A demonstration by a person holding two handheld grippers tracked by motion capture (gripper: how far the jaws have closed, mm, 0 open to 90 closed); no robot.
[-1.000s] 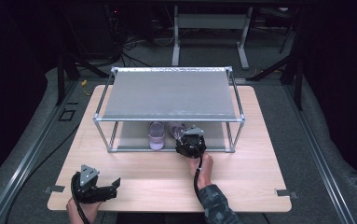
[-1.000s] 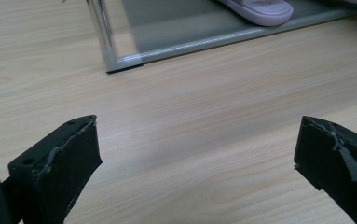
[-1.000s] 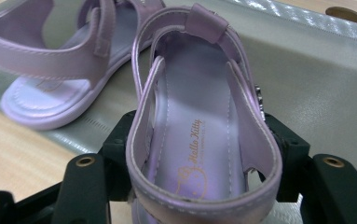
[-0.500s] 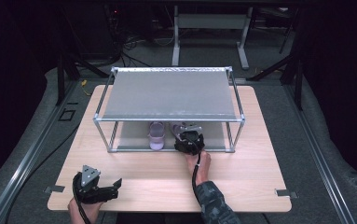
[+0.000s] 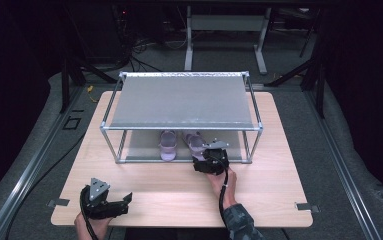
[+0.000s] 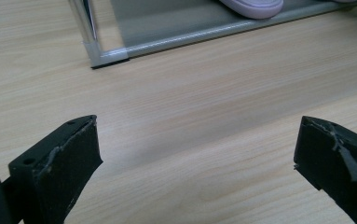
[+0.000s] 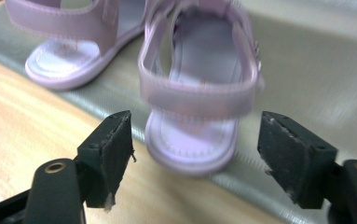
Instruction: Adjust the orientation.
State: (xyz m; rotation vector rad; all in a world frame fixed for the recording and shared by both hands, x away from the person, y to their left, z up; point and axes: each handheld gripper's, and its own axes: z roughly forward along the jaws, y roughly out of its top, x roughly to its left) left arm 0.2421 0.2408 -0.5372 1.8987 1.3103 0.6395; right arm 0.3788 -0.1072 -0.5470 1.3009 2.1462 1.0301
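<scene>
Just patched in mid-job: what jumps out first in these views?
A pair of lilac sandals sits side by side on the lower shelf of the metal rack at mid-table. The right tool is at the shelf's front edge behind one sandal, its jaws just opening, apart from the heel strap, nothing gripped. The left tool rests open near the table's front left corner.
</scene>
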